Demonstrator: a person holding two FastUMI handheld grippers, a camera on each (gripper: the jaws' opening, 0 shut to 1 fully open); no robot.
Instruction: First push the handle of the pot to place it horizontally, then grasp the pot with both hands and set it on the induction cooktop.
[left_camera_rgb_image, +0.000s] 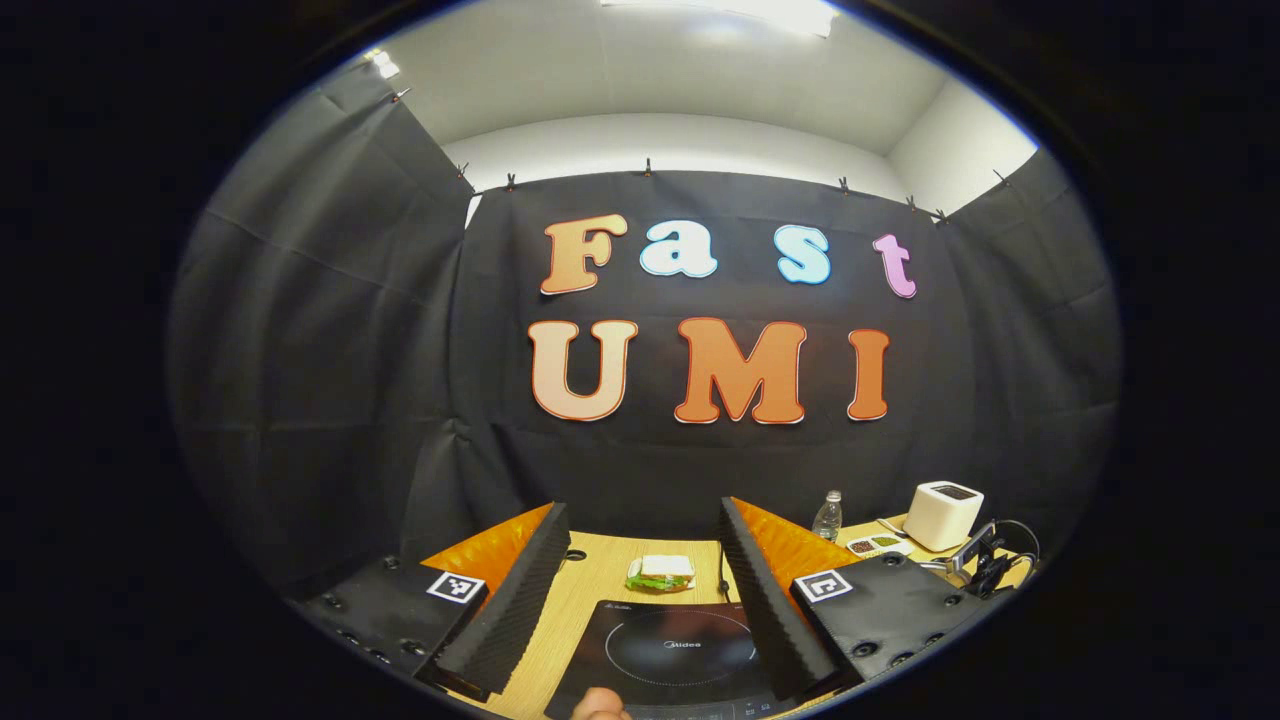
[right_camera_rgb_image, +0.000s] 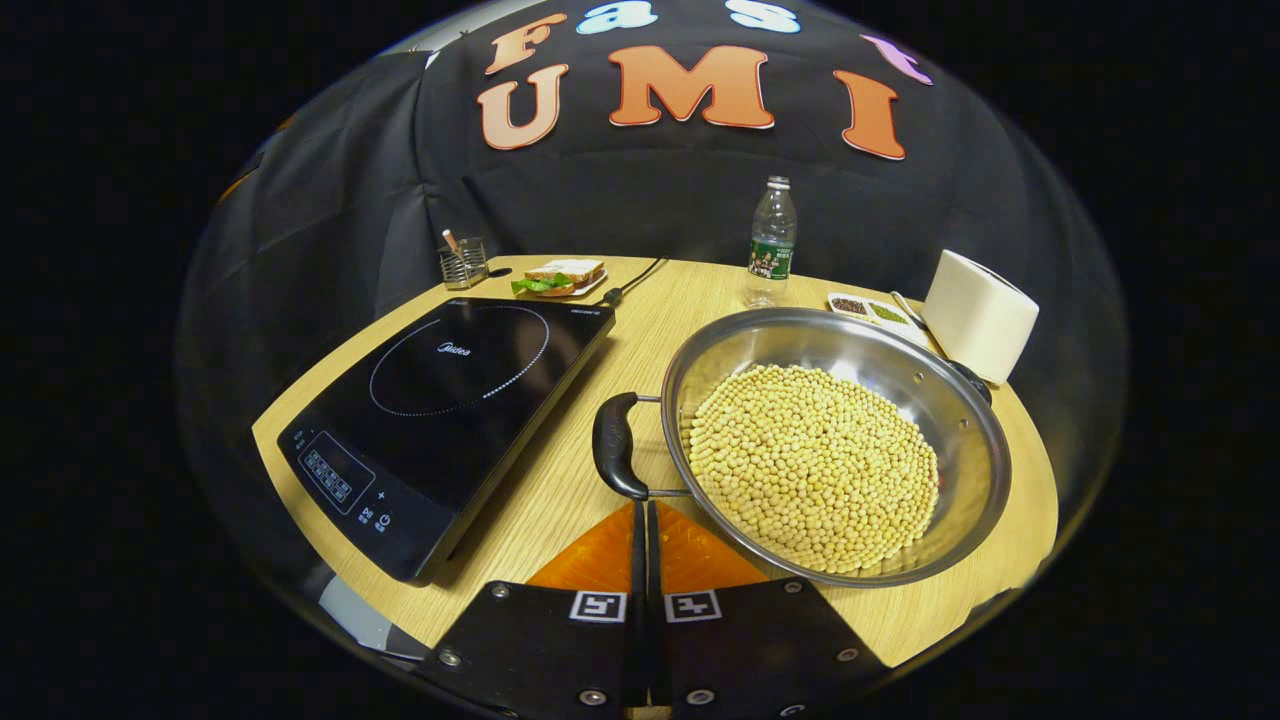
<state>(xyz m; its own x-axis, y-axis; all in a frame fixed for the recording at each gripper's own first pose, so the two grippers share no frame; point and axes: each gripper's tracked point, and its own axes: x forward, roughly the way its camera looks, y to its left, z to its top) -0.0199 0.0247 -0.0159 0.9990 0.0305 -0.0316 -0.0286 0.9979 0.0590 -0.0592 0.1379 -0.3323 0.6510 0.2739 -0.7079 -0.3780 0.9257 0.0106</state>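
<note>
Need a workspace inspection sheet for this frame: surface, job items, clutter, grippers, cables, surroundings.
Surface: wooden table.
Job's things: pot full of beans, right of the induction cooktop; pot handle faces the cooktop.
Clutter: sandwich, water bottle, white box, seasoning tray, utensil holder.
Grippers: left hand-held gripper open above the cooktop; right hand-held gripper shut, just short of the handle.
Cables: cord behind the cooktop.
Surroundings: black cloth wall.

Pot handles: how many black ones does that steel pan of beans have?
2: one black handle on the round steel pot's near-left rim by the shut right claw, one on the far-right rim.
</note>
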